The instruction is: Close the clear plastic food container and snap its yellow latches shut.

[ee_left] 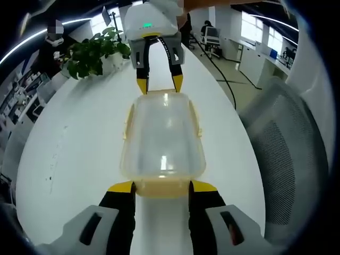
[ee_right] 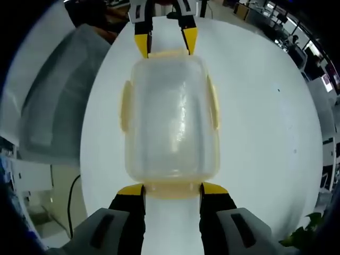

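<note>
- Left gripper view: the clear plastic food container (ee_left: 163,139) lies on the white bench (ee_left: 79,154), lid on, its long axis running away from the camera.
- The left gripper (ee_left: 162,187) sits at the container's near end. Its two yellow-tipped fingers (ee_left: 122,187) stand apart, one at each side of the yellow latch (ee_left: 162,187) on that end, their tips just at the container's edge. Whether they touch it cannot be told.
- At the far end the right gripper (ee_left: 159,84) comes in from the top, its fingers also apart and pointing down at the container's far rim.
- Yellow latches (ee_left: 128,121) show along both long sides, lying close against the walls.
- A potted plant (ee_left: 94,52) stands on the bench beyond the container, to the left. A grey mesh chair (ee_left: 289,154) is beside the bench on the right, and office desks lie further back.
- Right gripper view: the same container (ee_right: 171,118) is seen from its other end, resting on the bench (ee_right: 265,133).
- The right gripper (ee_right: 172,189) has its fingers (ee_right: 130,190) spread, flanking the yellow latch (ee_right: 172,189) at the near end, tips at the container's edge.
- The left gripper (ee_right: 166,42) is at the far end, its yellow fingertips apart at either side of the end latch there.
- Side latches (ee_right: 125,106) lie flat along both long walls.
- The grey chair (ee_right: 53,95) is at the left of the bench, and green leaves (ee_right: 304,234) show at the lower right.
</note>
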Motion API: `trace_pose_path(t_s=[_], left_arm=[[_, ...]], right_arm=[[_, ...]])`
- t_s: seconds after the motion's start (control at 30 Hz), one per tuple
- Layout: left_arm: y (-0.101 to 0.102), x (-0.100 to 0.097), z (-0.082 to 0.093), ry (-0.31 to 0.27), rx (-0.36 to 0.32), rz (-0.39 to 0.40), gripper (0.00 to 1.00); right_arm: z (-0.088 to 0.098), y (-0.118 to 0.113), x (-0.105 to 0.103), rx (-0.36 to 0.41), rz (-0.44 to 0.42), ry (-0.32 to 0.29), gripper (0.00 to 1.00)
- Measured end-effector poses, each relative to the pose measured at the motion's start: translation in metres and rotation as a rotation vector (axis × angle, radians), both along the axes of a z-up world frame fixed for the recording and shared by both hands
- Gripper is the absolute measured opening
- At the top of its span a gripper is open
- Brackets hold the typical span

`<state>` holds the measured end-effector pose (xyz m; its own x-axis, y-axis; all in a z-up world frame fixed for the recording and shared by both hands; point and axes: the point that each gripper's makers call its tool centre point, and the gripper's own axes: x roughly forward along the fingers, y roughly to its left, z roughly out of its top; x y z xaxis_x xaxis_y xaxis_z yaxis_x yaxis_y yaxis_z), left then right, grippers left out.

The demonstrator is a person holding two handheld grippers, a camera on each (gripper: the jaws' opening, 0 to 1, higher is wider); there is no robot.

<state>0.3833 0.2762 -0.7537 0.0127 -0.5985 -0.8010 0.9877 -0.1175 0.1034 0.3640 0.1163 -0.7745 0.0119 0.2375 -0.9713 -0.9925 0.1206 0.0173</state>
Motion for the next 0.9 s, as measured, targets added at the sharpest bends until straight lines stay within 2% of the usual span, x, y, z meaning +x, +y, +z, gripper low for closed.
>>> trace_pose_path(t_s=[0.3, 0.9], left_arm=[[-0.004, 0.000, -0.008, 0.018, 0.004, 0.000, 0.38], [-0.002, 0.002, -0.019, 0.033, 0.012, 0.003, 0.38]], right_arm=[[-0.008, -0.004, 0.000, -0.003, -0.002, 0.014, 0.38], [-0.008, -0.002, 0.001, 0.005, -0.016, 0.023, 0.38]])
